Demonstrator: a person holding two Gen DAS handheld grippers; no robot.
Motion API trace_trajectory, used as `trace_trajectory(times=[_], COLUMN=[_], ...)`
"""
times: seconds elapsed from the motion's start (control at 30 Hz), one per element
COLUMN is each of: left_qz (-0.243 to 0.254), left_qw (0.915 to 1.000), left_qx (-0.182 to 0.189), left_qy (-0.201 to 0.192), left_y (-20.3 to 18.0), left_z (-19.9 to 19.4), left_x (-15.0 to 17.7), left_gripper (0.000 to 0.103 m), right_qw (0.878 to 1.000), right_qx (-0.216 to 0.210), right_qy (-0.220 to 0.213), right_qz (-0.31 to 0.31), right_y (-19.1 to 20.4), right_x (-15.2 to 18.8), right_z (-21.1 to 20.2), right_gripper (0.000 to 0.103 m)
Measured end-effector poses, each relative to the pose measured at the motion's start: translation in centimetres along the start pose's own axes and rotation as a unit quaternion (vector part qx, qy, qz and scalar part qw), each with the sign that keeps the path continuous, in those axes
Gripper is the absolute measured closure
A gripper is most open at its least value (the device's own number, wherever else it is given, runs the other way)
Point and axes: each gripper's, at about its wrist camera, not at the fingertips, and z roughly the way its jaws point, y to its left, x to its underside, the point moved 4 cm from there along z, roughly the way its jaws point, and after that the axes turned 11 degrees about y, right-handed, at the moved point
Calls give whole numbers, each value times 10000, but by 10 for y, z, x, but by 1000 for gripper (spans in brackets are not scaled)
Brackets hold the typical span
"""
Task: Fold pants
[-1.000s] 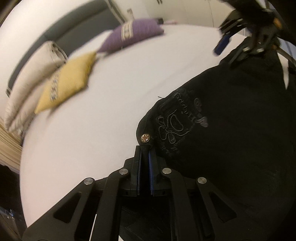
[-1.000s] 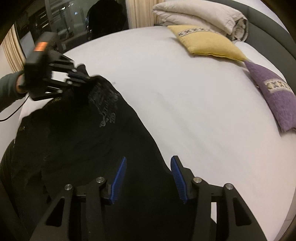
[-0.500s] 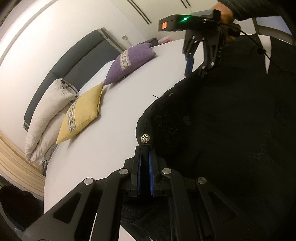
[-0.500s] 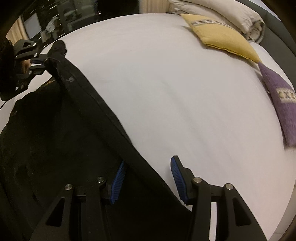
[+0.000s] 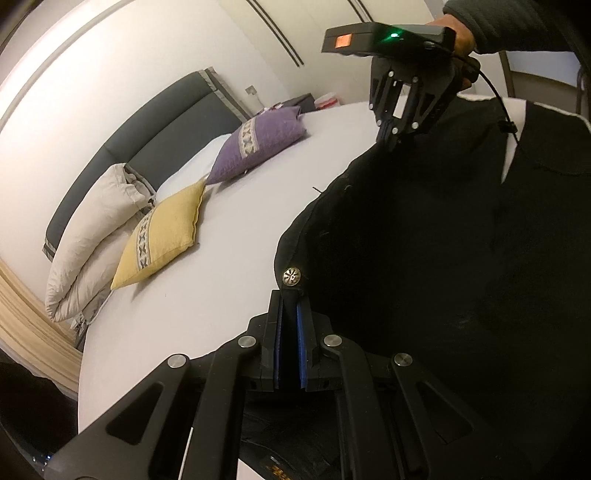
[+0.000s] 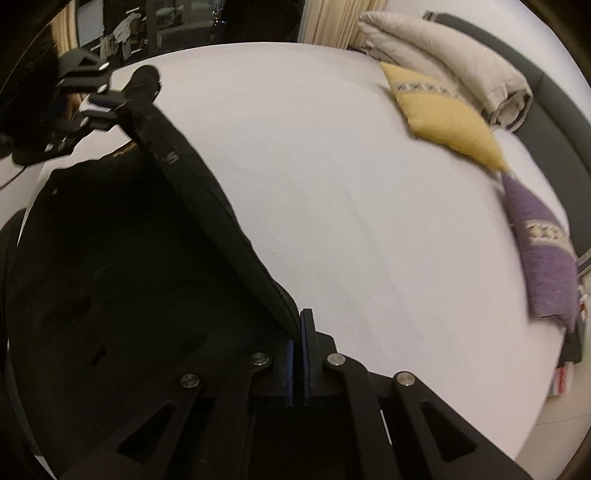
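White bed sheet (image 5: 229, 266) fills most of both views, a wide smooth surface with a dark grey padded headboard (image 5: 173, 114) curving behind it. Black pants (image 5: 424, 258) hang above the sheet — heavy dark cloth, matte, with a round silver button (image 5: 291, 276) at the waistband corner and a pale stitched mark on the band seen from the right wrist view. The waistband stretches taut between the two tools, the rest of the cloth sagging below into shadow where folds are hard to make out. Left gripper (image 5: 288, 332) is clamped on the waistband corner just under the button, blue pads pressed tight on the fabric. Right gripper (image 6: 297, 350) has just been closing and now pinches the other end of the band, cloth caught between its pads; in the left wrist view it sits at about 1 o'clock, held by a hand (image 5: 461, 37) in a dark sleeve, a green light glowing on its housing. Bedding sits toward the head of the bed — a yellow cushion (image 5: 162, 236) with a patterned strip, a purple cushion (image 5: 258, 142) at 11 o'clock of it, and a folded pale duvet (image 5: 92, 236) at its 9 o'clock, touching it. Beige curtain (image 6: 332, 18) hangs at 12 o'clock in the right wrist view.
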Motion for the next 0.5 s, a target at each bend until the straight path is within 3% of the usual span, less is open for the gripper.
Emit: trace_trajectory(times=[0.3, 0.5], left_qz=[-71, 50], left_qw=[9992, 9979], left_qx=[290, 577], left_qy=[-267, -274], left_y=[-23, -67], left_z=[-88, -147], left_x=[-4, 11], left_gripper=[98, 98], right_qw=[9989, 9988], right_qx=[354, 407], right_qy=[94, 102], right_qz=[-296, -265], right_y=[58, 99], right_x=[41, 67], right_z=[-65, -84], right_gripper=[100, 100])
